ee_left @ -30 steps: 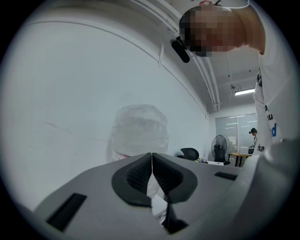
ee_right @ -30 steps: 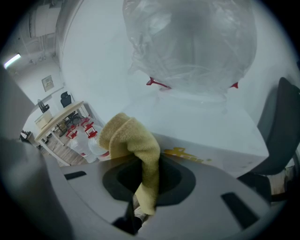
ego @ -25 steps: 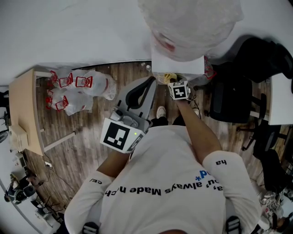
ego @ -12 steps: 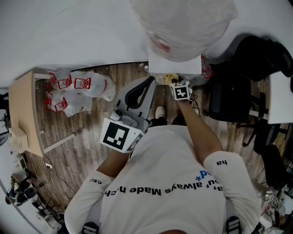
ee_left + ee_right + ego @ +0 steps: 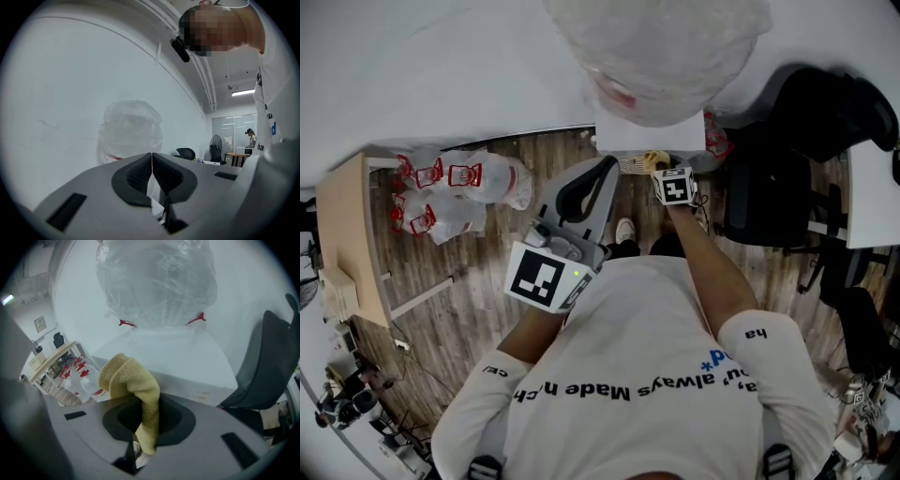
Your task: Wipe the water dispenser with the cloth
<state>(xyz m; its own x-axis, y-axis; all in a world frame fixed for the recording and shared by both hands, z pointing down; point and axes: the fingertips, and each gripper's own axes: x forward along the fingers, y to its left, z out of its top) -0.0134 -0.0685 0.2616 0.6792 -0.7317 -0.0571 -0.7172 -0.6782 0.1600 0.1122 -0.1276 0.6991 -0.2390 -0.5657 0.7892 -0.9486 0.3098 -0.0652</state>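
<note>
Bright, even indoor light is washing out the plain white wall (image 5: 441, 66); a ceiling strip lamp (image 5: 243, 93) is glowing. Crinkled clear plastic (image 5: 157, 282) on the white water dispenser (image 5: 183, 357) is throwing soft glare. Edges are bowing, gripper-view corners blackening. Yellow terry cloth (image 5: 140, 390) is reading sharp.

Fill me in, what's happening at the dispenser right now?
A person stands at the water dispenser with a gripper in each hand. The right gripper has its jaws shut on a yellow cloth, held near the dispenser's white top, below the plastic-wrapped bottle. Whether the cloth touches it is unclear. The left gripper is held back, jaws shut and empty.
</note>
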